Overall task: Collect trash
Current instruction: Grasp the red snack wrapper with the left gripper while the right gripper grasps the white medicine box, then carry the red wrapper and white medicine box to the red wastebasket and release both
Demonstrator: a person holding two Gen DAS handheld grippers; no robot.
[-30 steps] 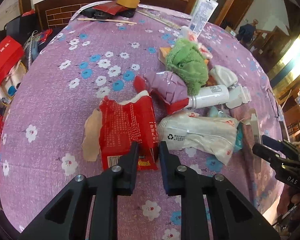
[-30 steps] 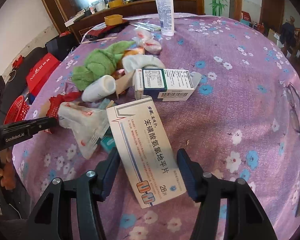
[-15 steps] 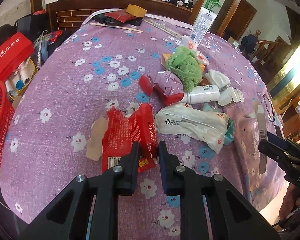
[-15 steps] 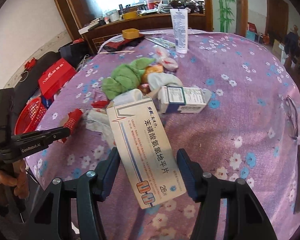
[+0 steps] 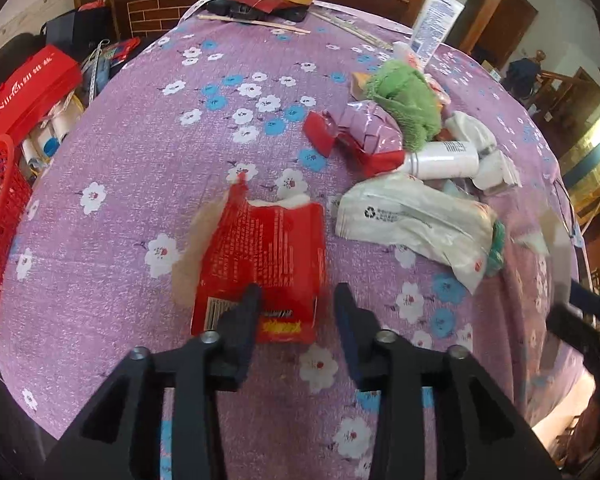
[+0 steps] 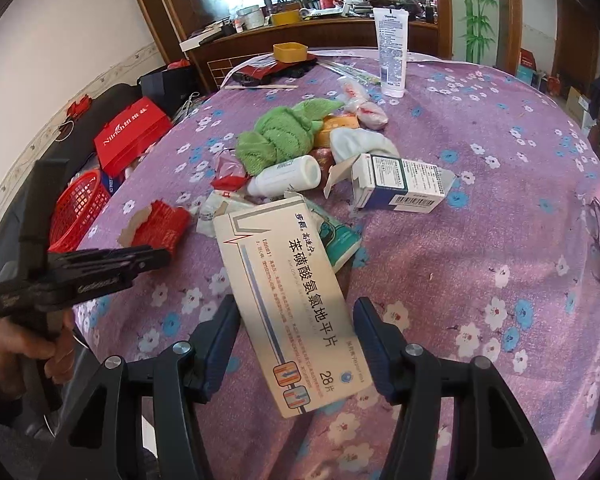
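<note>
We've got the pill box point(image 6: 296, 304) pinched in our right gripper point(image 6: 294, 340), left gripper point(image 5: 296, 312) spread wide, so we should straddle the red wrapper point(image 5: 264, 264) squarely before squeezing.

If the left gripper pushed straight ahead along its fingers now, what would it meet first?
Probably the torn red packet: it lies just ahead of the open left gripper, partly behind the left finger. How high the gripper sits above the table is unclear.

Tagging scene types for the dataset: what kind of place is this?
Probably a lived-in home, a dining or living room. A round table in a purple floral tablecloth holds household litter, a cluttered wooden sideboard stands behind it, and wooden doors are nearby.
</note>
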